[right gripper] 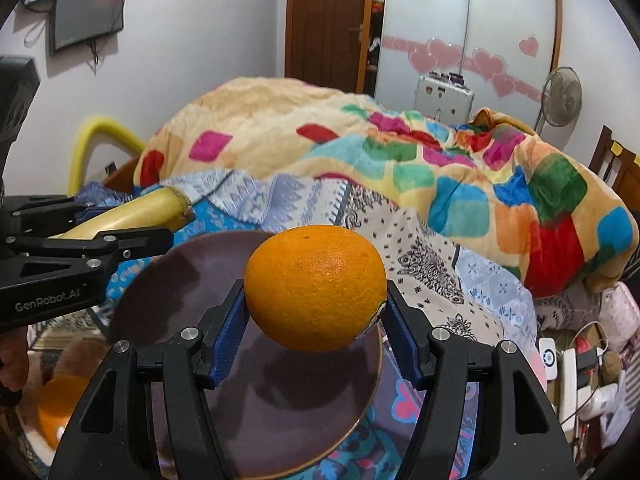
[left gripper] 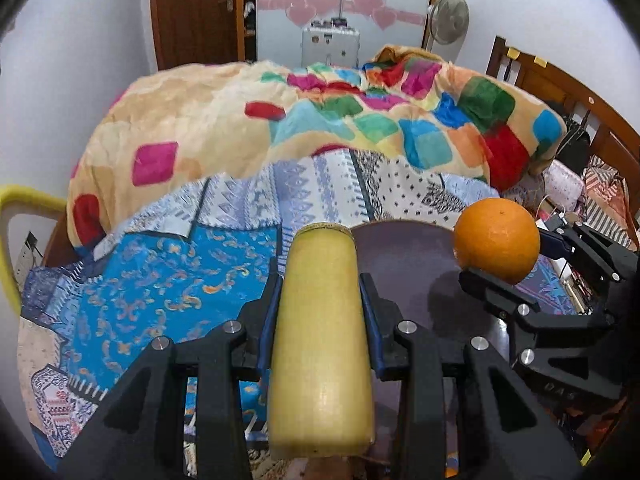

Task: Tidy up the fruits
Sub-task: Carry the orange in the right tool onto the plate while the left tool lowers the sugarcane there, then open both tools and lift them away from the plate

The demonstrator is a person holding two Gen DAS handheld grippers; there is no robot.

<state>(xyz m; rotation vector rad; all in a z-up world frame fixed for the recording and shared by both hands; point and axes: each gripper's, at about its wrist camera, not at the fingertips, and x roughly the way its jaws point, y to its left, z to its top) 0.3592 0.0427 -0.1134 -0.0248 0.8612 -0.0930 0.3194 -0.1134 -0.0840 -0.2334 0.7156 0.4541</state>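
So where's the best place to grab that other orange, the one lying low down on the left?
Probably across its round middle, coming down from above. The second orange lies low beside the brown plate, partly hidden, with only its top showing. Both tools are busy: the right tool holds an orange, the left tool a banana.

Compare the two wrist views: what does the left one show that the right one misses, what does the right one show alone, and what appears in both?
Left only: the banana seen along its length, clamped in the left gripper.
Right only: a wall screen and a second orange low at the left.
Both: the held orange in the right gripper, the brown plate and the patchwork quilt.
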